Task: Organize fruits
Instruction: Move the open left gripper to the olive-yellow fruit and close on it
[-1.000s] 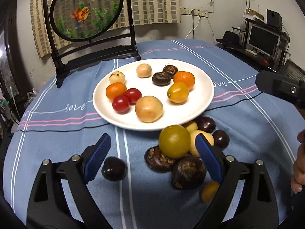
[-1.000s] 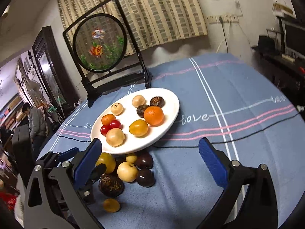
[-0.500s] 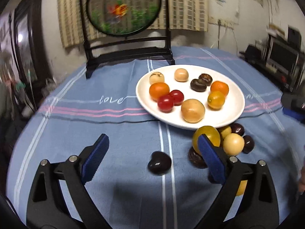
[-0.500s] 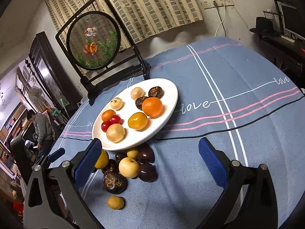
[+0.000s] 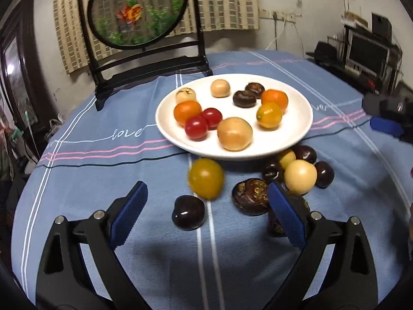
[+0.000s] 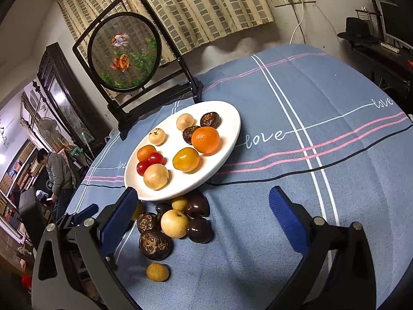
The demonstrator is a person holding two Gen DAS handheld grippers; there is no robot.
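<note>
Both our claws, left (image 5: 206, 214) and right (image 6: 201, 222), gape wide and empty, and the blurred yellow fruit (image 5: 206, 178) just ahead of the left one may roll off the counter (image 5: 103, 180).

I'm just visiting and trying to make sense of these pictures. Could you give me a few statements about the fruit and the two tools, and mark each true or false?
1. Two red tomatoes lie on the white plate. True.
2. The left tool is shut on a fruit. False: it is open, holding nothing.
3. A dark chestnut lies on the cloth between the left tool's fingers. True.
4. The plate is bare. False: it holds ten fruits.
5. The right tool is open. True.
</note>
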